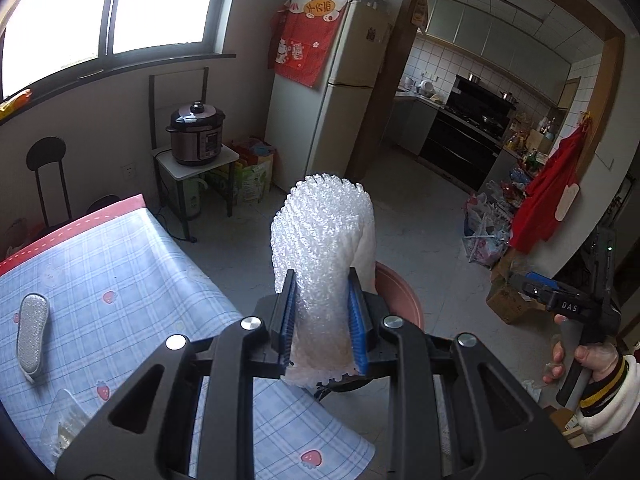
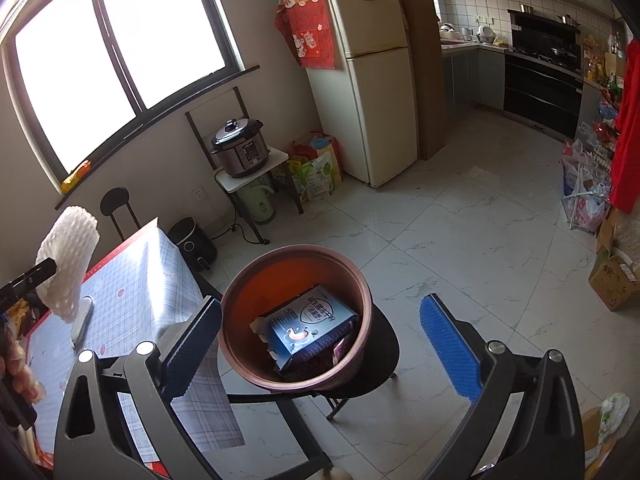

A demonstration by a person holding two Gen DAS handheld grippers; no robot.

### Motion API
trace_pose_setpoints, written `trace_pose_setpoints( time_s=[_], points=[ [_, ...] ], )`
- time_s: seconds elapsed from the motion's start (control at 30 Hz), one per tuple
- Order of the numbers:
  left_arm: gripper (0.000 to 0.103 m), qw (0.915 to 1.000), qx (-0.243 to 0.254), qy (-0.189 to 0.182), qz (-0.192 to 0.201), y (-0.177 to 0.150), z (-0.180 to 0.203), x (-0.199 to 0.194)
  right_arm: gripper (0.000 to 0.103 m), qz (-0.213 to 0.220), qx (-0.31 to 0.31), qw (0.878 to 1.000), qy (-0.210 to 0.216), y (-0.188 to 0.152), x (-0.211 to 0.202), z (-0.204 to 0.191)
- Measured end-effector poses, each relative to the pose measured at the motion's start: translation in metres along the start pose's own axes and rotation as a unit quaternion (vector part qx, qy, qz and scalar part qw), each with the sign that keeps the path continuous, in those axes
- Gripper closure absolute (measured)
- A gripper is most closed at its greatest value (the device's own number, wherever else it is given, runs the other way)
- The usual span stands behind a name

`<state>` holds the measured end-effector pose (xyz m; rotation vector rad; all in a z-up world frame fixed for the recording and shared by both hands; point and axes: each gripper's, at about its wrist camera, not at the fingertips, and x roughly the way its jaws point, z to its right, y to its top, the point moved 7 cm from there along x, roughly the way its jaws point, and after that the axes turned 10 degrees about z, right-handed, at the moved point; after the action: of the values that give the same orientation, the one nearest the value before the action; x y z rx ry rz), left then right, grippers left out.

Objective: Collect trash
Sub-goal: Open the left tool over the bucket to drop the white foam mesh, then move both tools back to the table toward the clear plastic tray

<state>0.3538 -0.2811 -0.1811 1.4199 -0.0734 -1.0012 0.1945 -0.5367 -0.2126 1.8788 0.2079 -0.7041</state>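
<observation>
While my left claw (image 1: 322,320) grips the foam net (image 1: 320,240) beside the bin (image 2: 296,320), my right claw (image 2: 320,344) hangs spread above it. I should centre the net over the bin before releasing.

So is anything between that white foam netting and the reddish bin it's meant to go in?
Nothing visible. The left gripper holds the foam netting in open air above the table edge. The bin is open-topped, with only a blue box inside.
</observation>
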Motion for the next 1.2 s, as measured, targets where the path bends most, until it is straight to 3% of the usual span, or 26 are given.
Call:
trace_pose_setpoints(
  time_s=[0.23,0.3,0.33,0.37,0.5,0.7,0.93,1.07,1.2],
  points=[
    [0.072,0.9972,0.026,-0.057,-0.040,0.001,0.061,0.092,0.005,0.000,0.029,0.999,-0.045,-0.011,-0.022,0.057],
    [0.057,0.9958,0.034,-0.075,-0.042,0.004,0.077,0.111,0.005,0.000,0.036,0.998,-0.055,-0.012,-0.025,0.069],
    [0.042,0.9952,0.036,-0.083,-0.038,0.008,0.084,0.119,0.005,-0.001,0.039,0.997,-0.059,-0.013,-0.026,0.074],
    [0.035,0.9949,0.036,-0.088,-0.032,0.010,0.089,0.124,0.005,-0.001,0.042,0.997,-0.062,-0.014,-0.027,0.078],
    [0.021,0.9965,0.042,-0.070,-0.020,0.018,0.092,0.127,0.005,-0.002,0.049,0.997,-0.062,-0.015,-0.025,0.084],
    [0.015,0.9993,0.030,-0.023,-0.009,0.020,0.048,0.090,0.005,-0.004,0.042,0.999,-0.030,-0.012,-0.013,0.062],
    [0.015,0.9968,-0.008,0.079,0.013,0.009,-0.058,0.000,0.005,-0.020,0.017,0.999,0.043,-0.009,0.011,-0.007],
    [0.015,0.9859,-0.051,0.156,0.033,-0.009,-0.127,-0.073,0.005,-0.037,-0.006,0.995,0.092,-0.015,0.024,-0.062],
    [0.015,0.9666,-0.093,0.233,0.053,-0.034,-0.189,-0.154,0.005,-0.056,-0.034,0.988,0.141,-0.023,0.035,-0.126]
  ],
)
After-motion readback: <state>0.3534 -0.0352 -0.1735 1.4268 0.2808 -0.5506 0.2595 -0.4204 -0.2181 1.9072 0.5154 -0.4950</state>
